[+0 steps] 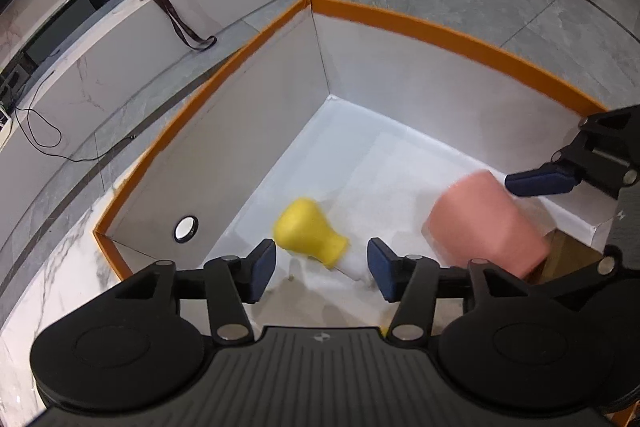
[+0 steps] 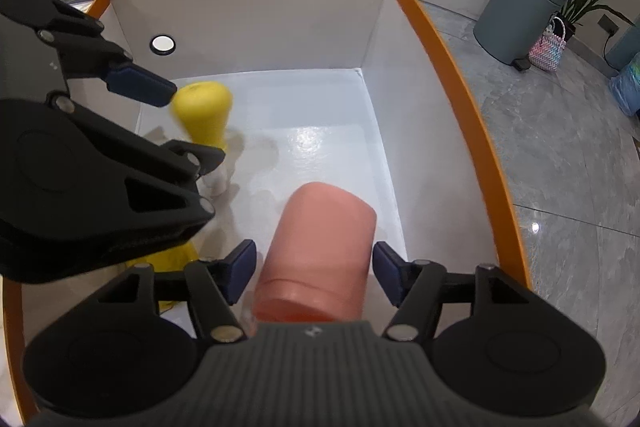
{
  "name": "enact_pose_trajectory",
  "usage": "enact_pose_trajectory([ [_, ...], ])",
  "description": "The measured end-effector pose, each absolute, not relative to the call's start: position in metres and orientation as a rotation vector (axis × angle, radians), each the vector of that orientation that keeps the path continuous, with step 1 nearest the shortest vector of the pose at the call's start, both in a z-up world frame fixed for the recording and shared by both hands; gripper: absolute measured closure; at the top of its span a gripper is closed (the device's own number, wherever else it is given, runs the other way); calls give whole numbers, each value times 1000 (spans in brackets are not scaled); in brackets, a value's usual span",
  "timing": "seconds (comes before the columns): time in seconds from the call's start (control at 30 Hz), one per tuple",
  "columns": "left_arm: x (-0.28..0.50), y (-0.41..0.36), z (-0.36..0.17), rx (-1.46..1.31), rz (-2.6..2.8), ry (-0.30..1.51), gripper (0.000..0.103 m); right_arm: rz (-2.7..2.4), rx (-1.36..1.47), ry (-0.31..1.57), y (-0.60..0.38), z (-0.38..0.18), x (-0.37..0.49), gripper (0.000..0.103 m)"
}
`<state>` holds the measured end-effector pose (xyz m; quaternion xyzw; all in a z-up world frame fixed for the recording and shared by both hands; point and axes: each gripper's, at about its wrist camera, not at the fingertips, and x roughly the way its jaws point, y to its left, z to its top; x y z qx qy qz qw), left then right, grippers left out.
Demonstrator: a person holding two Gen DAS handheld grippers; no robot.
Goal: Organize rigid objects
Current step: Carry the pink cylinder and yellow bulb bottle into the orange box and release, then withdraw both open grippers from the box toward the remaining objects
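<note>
– Left wrist view: left gripper (image 1: 322, 267) with jaws moderately apart, pads clear of everything. Yellow bulb-shaped piece (image 1: 308, 231) just beyond the pads, blurred, white neck pointing toward the near side, low over the white floor of the orange-rimmed box (image 1: 440, 31).

– Held, or loose?

– Loose, by the look of things. Nothing pressing on either side. Hard to tell whether already resting on the floor or a little above.

– And on the right?

– Right gripper (image 2: 314, 271) likewise parted to a middling width, a sliver of daylight on each side of the pink cup (image 2: 320, 247). No grip there either. Cup tilted and smeared, near the right wall of the box, right of the yellow piece and apart from it.

– Main worry, then?

– Bounce and roll. Rounded shapes, hard glossy floor, nothing to stop either. Could well end up knocking together, or the cup rolling left into the bulb's neck.

– Anything else?

– Crowding. Both claws inside the same box, close together; one blue finger (image 1: 540, 183) of the right claw just beside the cup's far edge. Easy to clip the cup on the way out and tip it over. Easy also to bump claw against claw.

– Remedy?

– Straight up and out, one after the other, and no sideways sweep near the walls.
</note>
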<state>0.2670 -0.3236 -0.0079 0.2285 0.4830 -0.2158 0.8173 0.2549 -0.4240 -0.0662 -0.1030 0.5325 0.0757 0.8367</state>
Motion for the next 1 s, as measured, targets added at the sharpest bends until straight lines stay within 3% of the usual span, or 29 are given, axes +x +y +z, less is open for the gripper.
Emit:
enact_pose_trajectory([
  [0.53,257,-302,27,419,-447,964,38,170,-178,1069,-432,-53,244,38],
  [1.0,224,-213,71,270,-385,849,35,130,-105,908,-420,-16,229,37],
])
